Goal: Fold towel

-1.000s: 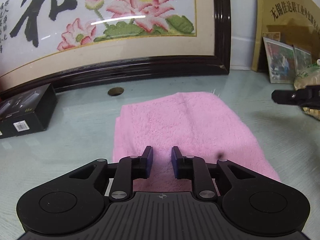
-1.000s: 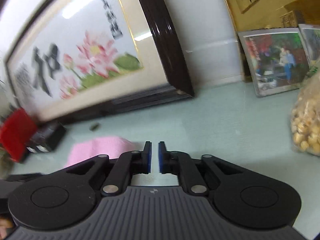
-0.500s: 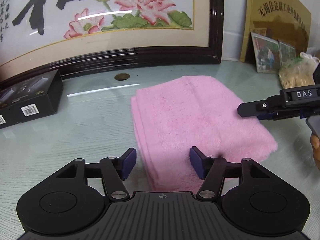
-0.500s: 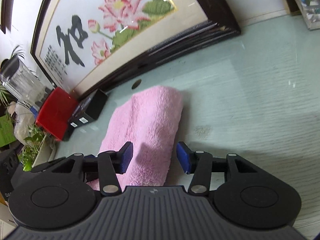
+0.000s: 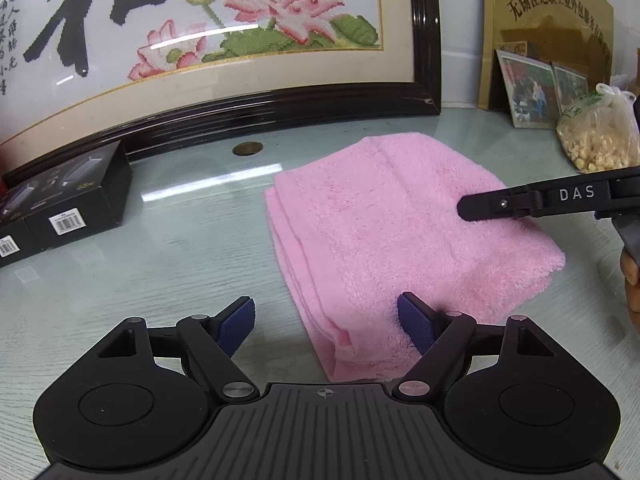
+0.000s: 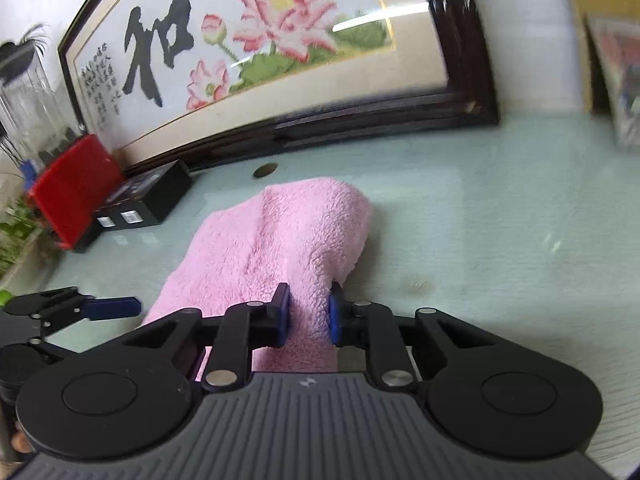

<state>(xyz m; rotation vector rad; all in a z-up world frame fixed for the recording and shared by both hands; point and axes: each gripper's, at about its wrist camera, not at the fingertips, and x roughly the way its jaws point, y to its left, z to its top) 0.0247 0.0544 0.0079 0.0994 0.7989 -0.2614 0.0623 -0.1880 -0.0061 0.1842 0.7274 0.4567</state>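
Left wrist view: pink towel (image 5: 400, 232) folded in layers, lying flat on the pale glass-topped table (image 5: 160, 272) at frame centre, stacked edges showing along its left side. Left gripper (image 5: 326, 322) at the bottom of the frame, jaws wide and opening, blue pads (image 5: 236, 326) apart; near corner of the towel between them, the right pad over the cloth, the left pad over bare table, neither pressing. Right gripper (image 5: 464, 210) seen only from the side here, entering from the right edge, black finger marked "DAS" lying across the towel's right part; from this angle cannot tell how its jaws stand. Part of a hand (image 5: 632, 280) at the right edge below it. Black boxes (image 5: 64, 204) at the left, a bag of pale nuggets (image 5: 596, 140) and framed photos (image 5: 532, 92) at the upper right, a gold plaque (image 5: 552, 8) behind them.

Right wrist view: settles what the other cannot. Right gripper (image 6: 306, 318) low in the centre, jaws closing, blue pads pinching a raised ridge of towel (image 6: 288, 240), cloth bunched up between them. Towel running from the jaws toward the upper middle of the frame, looking narrower and humped here. Left gripper (image 6: 120, 306) at the lower left edge, one blue pad visible beside the towel's left edge. Red box (image 6: 72, 184) and glass vase (image 6: 24, 92) at the far left, shown only here. Framed lotus embroidery (image 6: 256, 40) along the top in both views; small brown disc (image 6: 265, 169) on the table below it.
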